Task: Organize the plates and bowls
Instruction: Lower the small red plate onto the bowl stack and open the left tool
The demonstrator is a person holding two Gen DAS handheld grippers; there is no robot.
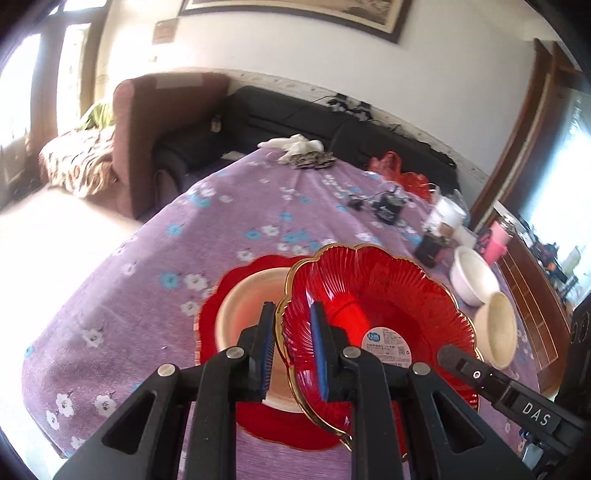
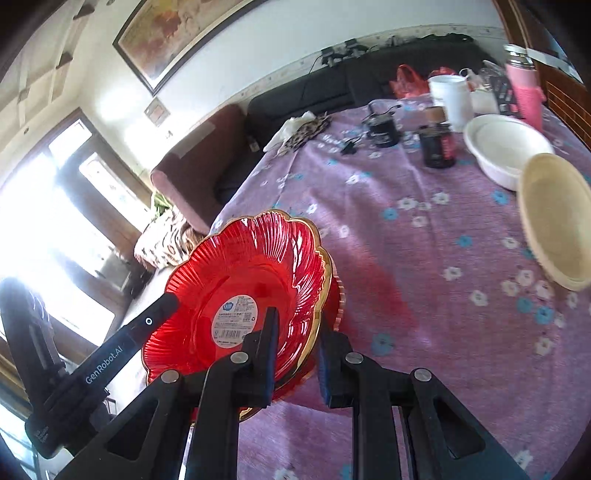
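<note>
Gripping red plate (image 1: 373, 295) by opposite rims, both grippers' fingers (image 1: 318, 347) closed on it; rigid, slick, breakable, above cream bowl (image 1: 251, 299).

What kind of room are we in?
Probably a living room in a home: a black sofa and a brown armchair stand by the wall under a framed picture, behind a table with a purple flowered cloth.

Purple floral-clothed table (image 2: 406, 258) with white bowl (image 2: 506, 147), cream bowl (image 2: 557, 221), dark jar (image 2: 437, 146).
</note>
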